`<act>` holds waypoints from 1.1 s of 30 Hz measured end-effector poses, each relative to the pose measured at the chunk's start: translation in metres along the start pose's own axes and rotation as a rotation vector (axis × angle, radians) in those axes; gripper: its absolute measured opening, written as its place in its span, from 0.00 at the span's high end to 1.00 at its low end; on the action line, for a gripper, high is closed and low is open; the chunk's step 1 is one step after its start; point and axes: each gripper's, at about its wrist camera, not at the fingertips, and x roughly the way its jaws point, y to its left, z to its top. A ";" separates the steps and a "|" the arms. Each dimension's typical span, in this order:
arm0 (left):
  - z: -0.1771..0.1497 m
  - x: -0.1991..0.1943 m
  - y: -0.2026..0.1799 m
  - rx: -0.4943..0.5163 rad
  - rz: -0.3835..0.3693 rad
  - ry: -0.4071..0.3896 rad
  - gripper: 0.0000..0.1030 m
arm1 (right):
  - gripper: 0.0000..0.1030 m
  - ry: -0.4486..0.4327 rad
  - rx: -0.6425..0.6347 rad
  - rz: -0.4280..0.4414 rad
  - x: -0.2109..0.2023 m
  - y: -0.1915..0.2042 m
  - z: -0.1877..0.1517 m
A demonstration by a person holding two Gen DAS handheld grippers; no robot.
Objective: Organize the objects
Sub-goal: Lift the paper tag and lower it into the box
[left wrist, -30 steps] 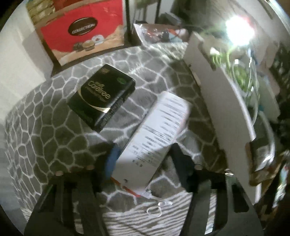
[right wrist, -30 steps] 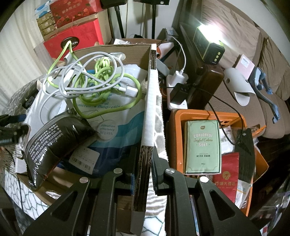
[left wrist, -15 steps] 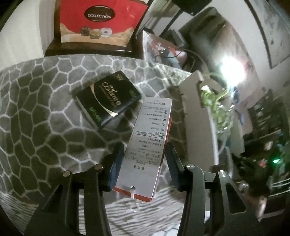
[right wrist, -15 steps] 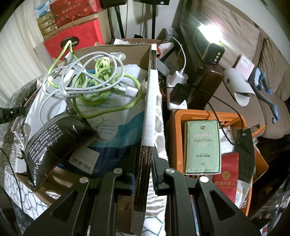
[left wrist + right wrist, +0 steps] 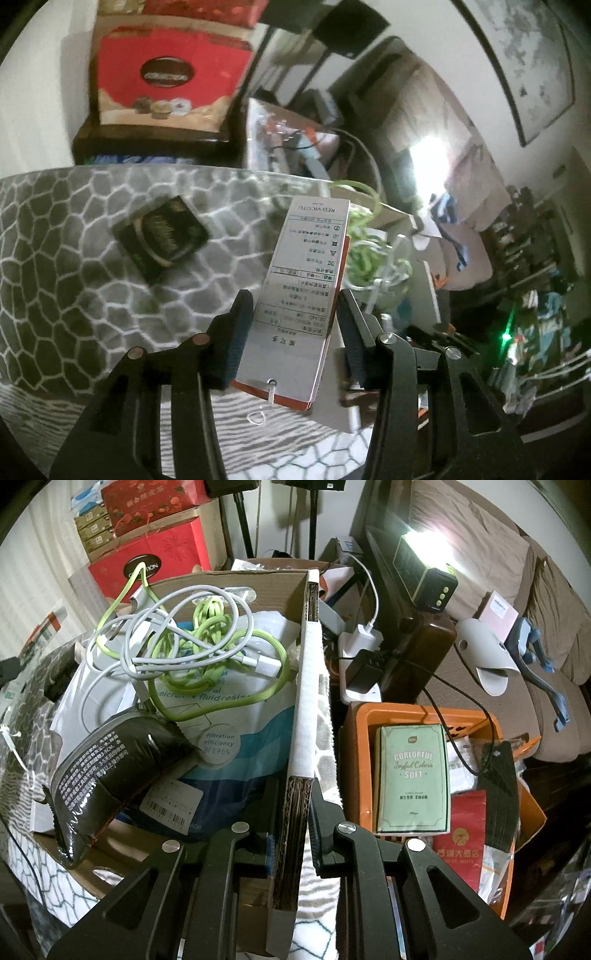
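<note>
My left gripper (image 5: 291, 325) is shut on a white printed tag card with a red backing (image 5: 306, 291) and holds it lifted above the grey patterned cloth (image 5: 66, 266). A black box (image 5: 160, 236) lies on that cloth to the left. My right gripper (image 5: 295, 812) is shut on the side wall (image 5: 306, 701) of a cardboard box. The box holds tangled white and green cables (image 5: 192, 642), a white and blue mask pack (image 5: 236, 723) and a black pouch (image 5: 110, 768).
An orange basket (image 5: 354, 760) to the right holds a green tissue pack (image 5: 413, 775) and red packets. Red gift boxes (image 5: 170, 74) stand behind the cloth. A bright lamp (image 5: 424, 568), chargers and a sofa are at the right.
My left gripper has lifted the tag card up off the cloth and swung right towards the cardboard box. The right gripper has stayed still on the box wall.
</note>
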 end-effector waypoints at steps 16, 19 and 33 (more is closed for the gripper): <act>-0.010 0.033 -0.079 0.117 0.000 0.034 0.57 | 0.86 -0.001 0.001 0.003 -0.001 0.000 0.002; -0.009 0.042 -0.087 0.121 0.003 0.041 0.57 | 0.86 -0.001 0.001 0.003 -0.001 0.000 0.002; -0.024 0.076 -0.123 0.175 -0.010 0.105 0.58 | 0.86 -0.001 0.000 0.002 -0.001 0.002 0.002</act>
